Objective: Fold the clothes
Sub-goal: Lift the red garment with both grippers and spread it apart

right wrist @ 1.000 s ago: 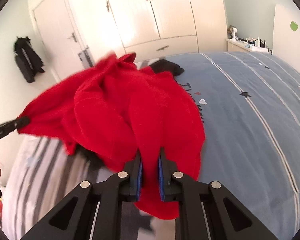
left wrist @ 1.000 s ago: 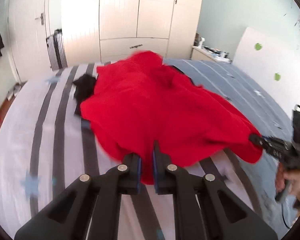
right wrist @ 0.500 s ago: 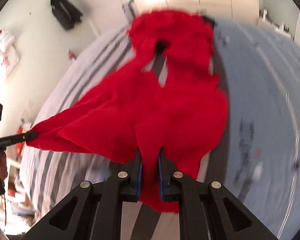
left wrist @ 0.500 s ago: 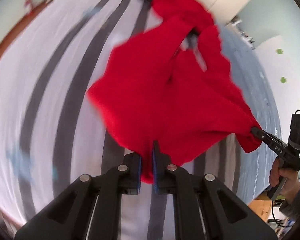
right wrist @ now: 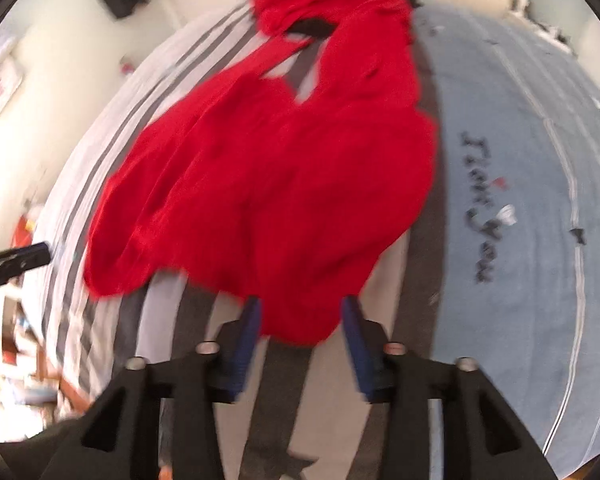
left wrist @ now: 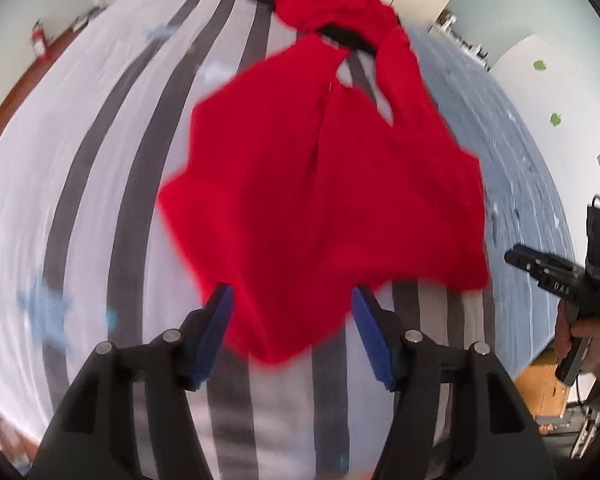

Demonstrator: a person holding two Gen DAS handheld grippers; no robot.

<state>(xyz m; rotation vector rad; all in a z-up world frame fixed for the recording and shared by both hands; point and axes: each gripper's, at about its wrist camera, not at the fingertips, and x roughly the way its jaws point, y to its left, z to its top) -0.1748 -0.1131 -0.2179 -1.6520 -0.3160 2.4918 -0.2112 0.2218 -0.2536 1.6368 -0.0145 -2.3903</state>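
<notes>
- A red garment point(left wrist: 324, 184) lies spread on a bed, its wide hem nearest the cameras and its narrower top bunched at the far end of the bed.
- Near the top, two red straps or sleeves part around a gap where the bedcover shows through; the pictures are too blurred to tell which they are.
- A dark garment point(left wrist: 342, 36) lies partly under the red one at that far end.
- The near corner of the red hem sits between the blue pads of the left gripper point(left wrist: 292, 334). Its jaws have just been opening and now stand wide, with neither pad pressing on the cloth.
- In the right wrist view, another part of the hem lies between the pads of the right gripper point(right wrist: 300, 340). Its jaws have also just been opening and stand apart, clear of the cloth.
- From the left wrist view, the right gripper appears at the far right edge, held in a person's hand point(left wrist: 580, 328), just beside the garment's right corner and apart from it.
- The bedcover point(left wrist: 100, 160) is white with dark grey stripes on the left and pale blue on the right, where dark script lettering point(right wrist: 478, 208) is printed.
- Pale cupboard doors stand beyond the bed.
- Green stickers point(left wrist: 556, 119) dot the wall on the right.
</notes>
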